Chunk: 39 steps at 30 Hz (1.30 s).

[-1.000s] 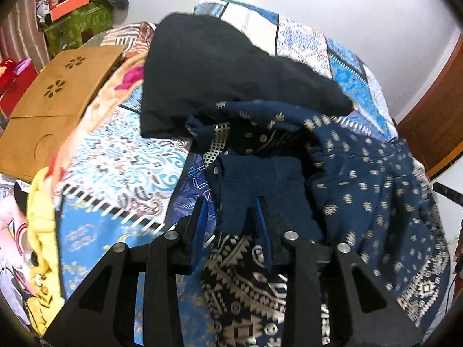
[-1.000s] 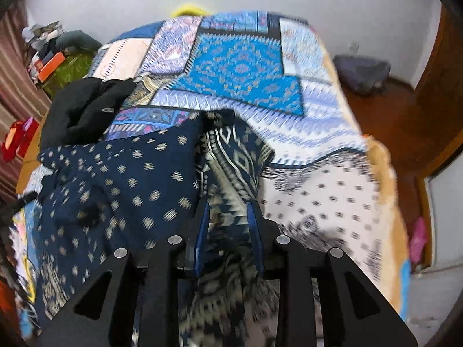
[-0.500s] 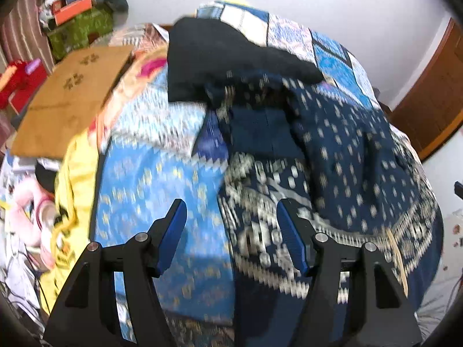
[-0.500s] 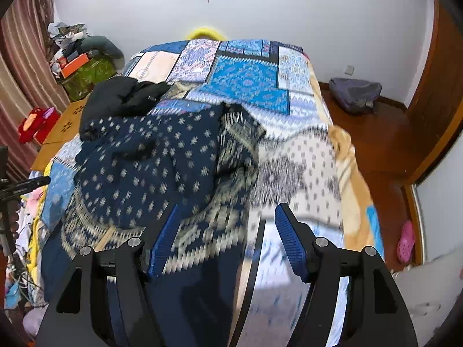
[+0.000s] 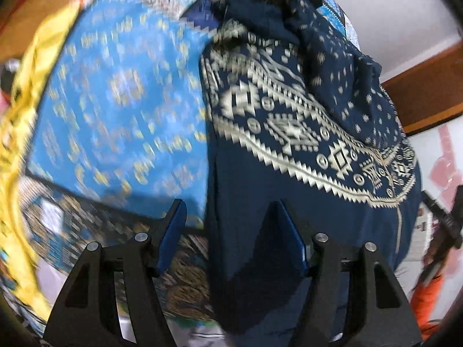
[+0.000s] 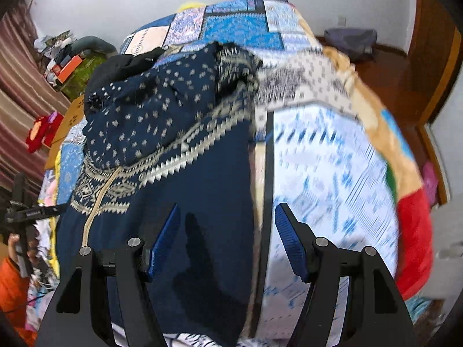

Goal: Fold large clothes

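A large navy blue cloth garment with cream geometric bands and small cream dots (image 5: 289, 133) lies bunched on a bed covered by a blue, white and cream patchwork quilt (image 5: 115, 92). In the left wrist view, the left gripper (image 5: 228, 217), a black frame with blue-padded fingers (image 5: 173, 228), has its jaws spread wide apart and holds nothing. The straight side edge of the garment runs down between the two fingers, with plain navy cloth near the right finger and blue quilt near the left one; whether either pad touches the fabric cannot be told. Much of this view is blurred. A yellow fabric edge (image 5: 26, 92) curves along the left side of the bed. In the right wrist view, the right gripper (image 6: 227, 228) is likewise spread wide and empty, its blue ribbed fingers (image 6: 289, 240) poised over the opposite side edge of the same garment (image 6: 185, 156). Plain navy cloth lies beneath the left finger, pale blue and white quilt (image 6: 332, 173) beneath the right one. The dotted upper part of the garment is heaped towards the far end of the bed, beside a black cloth item (image 6: 121, 66). A white wall (image 6: 115, 0) stands behind the bed.
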Each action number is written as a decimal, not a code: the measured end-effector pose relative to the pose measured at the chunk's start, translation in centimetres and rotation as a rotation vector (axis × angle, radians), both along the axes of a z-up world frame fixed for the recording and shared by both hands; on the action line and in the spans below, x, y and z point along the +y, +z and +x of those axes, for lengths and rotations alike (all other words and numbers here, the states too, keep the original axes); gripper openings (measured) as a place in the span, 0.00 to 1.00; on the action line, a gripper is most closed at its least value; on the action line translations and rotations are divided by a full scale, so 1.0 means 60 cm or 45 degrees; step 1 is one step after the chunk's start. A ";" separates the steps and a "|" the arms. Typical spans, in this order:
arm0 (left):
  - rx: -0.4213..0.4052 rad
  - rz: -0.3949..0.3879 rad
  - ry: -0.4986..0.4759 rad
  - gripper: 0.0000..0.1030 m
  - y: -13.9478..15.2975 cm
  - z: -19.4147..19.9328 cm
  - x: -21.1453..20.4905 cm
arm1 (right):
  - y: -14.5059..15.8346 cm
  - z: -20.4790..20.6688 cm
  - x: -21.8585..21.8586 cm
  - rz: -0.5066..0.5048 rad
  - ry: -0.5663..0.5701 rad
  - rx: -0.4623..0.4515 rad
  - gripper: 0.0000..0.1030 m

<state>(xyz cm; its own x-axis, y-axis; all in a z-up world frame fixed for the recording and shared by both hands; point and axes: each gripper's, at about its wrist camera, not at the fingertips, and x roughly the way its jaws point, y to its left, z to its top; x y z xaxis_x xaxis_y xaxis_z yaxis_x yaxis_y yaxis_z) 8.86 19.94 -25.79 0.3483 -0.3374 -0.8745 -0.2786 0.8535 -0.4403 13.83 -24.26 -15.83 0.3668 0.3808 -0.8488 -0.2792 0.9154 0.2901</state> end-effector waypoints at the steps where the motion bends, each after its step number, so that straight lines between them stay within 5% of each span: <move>1: -0.002 -0.055 0.014 0.62 -0.006 -0.004 -0.002 | -0.005 -0.005 0.003 0.014 0.004 0.021 0.62; 8: -0.107 -0.185 0.043 0.60 -0.006 -0.027 -0.028 | -0.009 -0.031 0.036 -0.008 0.041 -0.058 0.62; 10: -0.144 -0.156 0.020 0.40 0.004 -0.031 -0.044 | -0.012 -0.029 0.036 0.015 0.019 -0.070 0.47; 12: -0.164 -0.099 -0.009 0.20 0.019 -0.024 -0.054 | -0.014 -0.023 0.036 0.041 0.018 -0.067 0.09; 14: -0.189 -0.018 -0.040 0.06 0.037 -0.017 -0.064 | -0.009 -0.017 0.036 0.108 0.022 -0.051 0.09; 21: -0.406 0.038 -0.056 0.06 0.135 0.021 -0.061 | 0.056 -0.001 0.065 0.118 0.083 -0.227 0.09; 26: -0.541 0.132 0.040 0.06 0.185 0.062 -0.022 | 0.081 0.043 0.061 0.134 -0.001 -0.312 0.09; 35: -0.370 0.301 0.124 0.07 0.109 0.165 -0.005 | 0.007 0.123 0.052 0.061 -0.109 -0.214 0.10; 39: -0.275 0.314 0.148 0.26 0.067 0.182 -0.003 | 0.011 0.110 0.060 -0.009 -0.087 -0.268 0.15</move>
